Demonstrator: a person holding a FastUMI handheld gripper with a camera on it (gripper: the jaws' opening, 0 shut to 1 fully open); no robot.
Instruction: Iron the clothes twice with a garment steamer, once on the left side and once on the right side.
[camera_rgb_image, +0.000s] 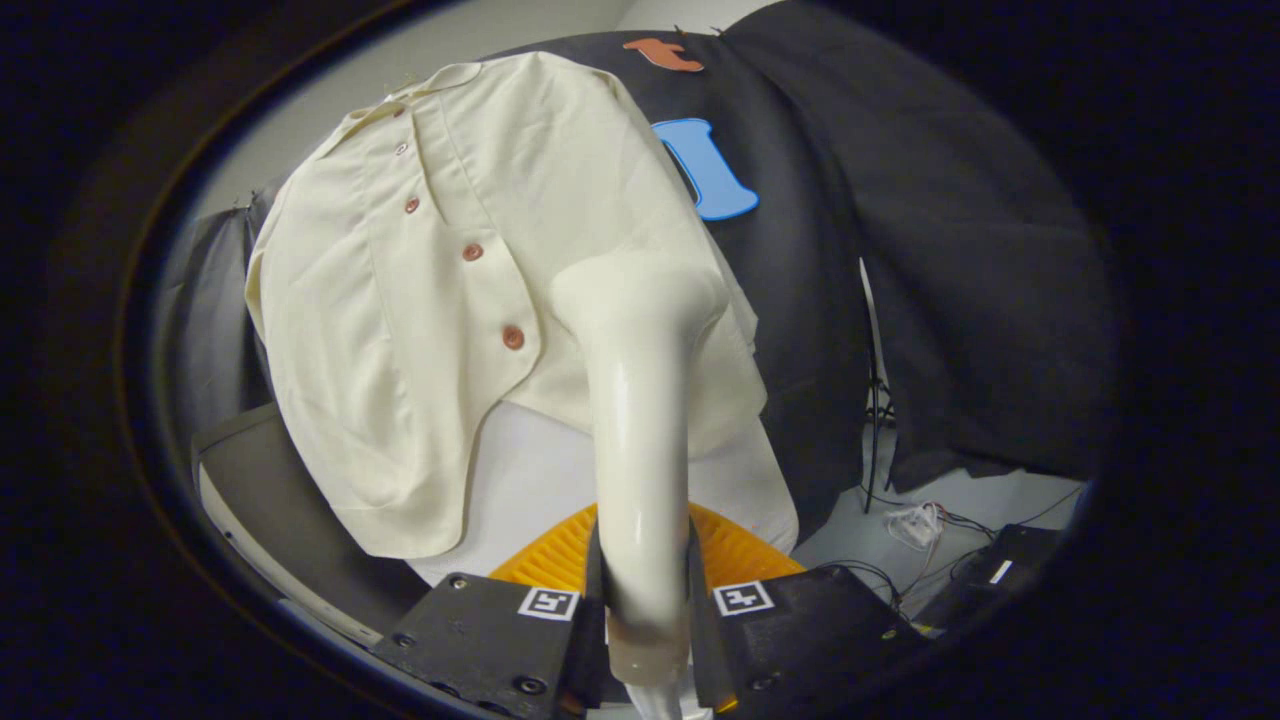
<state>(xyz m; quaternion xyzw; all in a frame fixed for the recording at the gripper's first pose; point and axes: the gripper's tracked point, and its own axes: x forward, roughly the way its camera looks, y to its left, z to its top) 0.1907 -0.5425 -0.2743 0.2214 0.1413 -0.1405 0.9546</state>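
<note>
A cream button-up shirt (440, 300) with reddish-brown buttons hangs in front of the black booth wall, tilted in the view. My gripper (645, 590) is shut on the handle of a cream garment steamer (640, 430), both fingers pressing its sides. The steamer's head (635, 285) rests against the right half of the shirt, to the right of the button row and near the lower hem. The steamer's face is hidden against the cloth.
An orange ribbed object (735, 555) lies just behind the fingers, on a white surface (530, 480) under the shirt. A dark curved panel (270, 490) sits to the left. Cables and a black box (1000, 565) lie on the floor to the right.
</note>
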